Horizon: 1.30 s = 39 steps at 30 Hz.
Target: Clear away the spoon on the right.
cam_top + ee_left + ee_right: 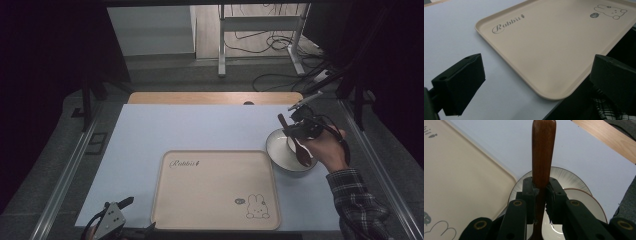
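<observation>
Right gripper [540,195] clenched on a dark wooden spoon [543,152], jaws pinching the handle partway along. In the right gripper view the handle runs straight up and away from me between the jaws; the bowl end drops out of sight below them.

High view: the spoon [295,140] hangs over the white bowl [278,150], long axis slanting from far-left handle tip to near-right spoon bowl, which sits low over the dish's right side. I cannot tell whether it touches the dish. Bowl stands on the pale blue mat [200,125], just beside the right edge of the beige rabbit tray [215,187].

Left gripper [536,82] slack, jaws spread wide with nothing between them, parked at the near-left corner of the tray [549,47], well apart from the bowl.

My read: the tray lies to the left of the spoon and nearer to me. My right hand [327,147] is the one placed to carry it. The spoon's slant will need watching if it is to lie flat there.
</observation>
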Each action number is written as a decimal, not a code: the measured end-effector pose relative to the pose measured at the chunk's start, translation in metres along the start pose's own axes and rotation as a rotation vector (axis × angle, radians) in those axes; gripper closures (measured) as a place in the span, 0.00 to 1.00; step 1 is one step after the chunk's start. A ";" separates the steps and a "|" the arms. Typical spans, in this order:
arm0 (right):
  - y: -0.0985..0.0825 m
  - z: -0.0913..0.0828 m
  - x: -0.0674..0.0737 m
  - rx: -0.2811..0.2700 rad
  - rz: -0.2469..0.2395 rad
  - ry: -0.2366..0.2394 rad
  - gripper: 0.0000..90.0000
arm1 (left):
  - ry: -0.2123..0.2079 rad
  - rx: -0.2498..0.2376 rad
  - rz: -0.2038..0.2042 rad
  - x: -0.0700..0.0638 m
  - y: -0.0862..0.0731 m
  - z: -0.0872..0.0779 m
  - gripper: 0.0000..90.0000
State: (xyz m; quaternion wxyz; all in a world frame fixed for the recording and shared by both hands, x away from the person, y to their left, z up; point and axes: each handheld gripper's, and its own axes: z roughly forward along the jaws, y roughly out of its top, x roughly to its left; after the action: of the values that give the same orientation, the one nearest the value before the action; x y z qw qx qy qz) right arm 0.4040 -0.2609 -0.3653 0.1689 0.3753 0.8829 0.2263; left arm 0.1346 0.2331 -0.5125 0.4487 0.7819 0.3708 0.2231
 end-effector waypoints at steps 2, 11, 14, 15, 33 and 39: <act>-0.002 0.000 0.003 0.000 -0.003 0.009 0.87 | 0.000 0.000 0.001 0.000 0.000 0.000 0.00; -0.006 0.000 0.018 0.018 -0.017 0.046 0.87 | 0.000 0.001 0.001 0.000 0.000 0.000 0.00; -0.007 0.002 0.024 0.027 -0.025 0.062 0.88 | 0.000 0.001 0.002 0.000 0.000 0.000 0.00; -0.008 0.002 0.027 0.030 -0.027 0.068 0.87 | 0.000 0.002 0.002 0.000 0.000 0.000 0.00; -0.015 0.020 0.070 0.101 -0.089 0.148 0.88 | 0.000 0.002 0.004 0.000 0.000 0.000 0.00; -0.017 0.027 0.084 0.126 -0.101 0.176 0.88 | -0.001 0.002 0.005 0.000 0.000 0.001 0.00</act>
State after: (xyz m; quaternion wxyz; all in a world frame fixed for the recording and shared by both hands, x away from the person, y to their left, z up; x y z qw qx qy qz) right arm 0.3516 -0.2017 -0.4078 0.0779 0.3188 0.9246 0.1934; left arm 0.1349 0.2324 -0.5125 0.4475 0.7834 0.3690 0.2233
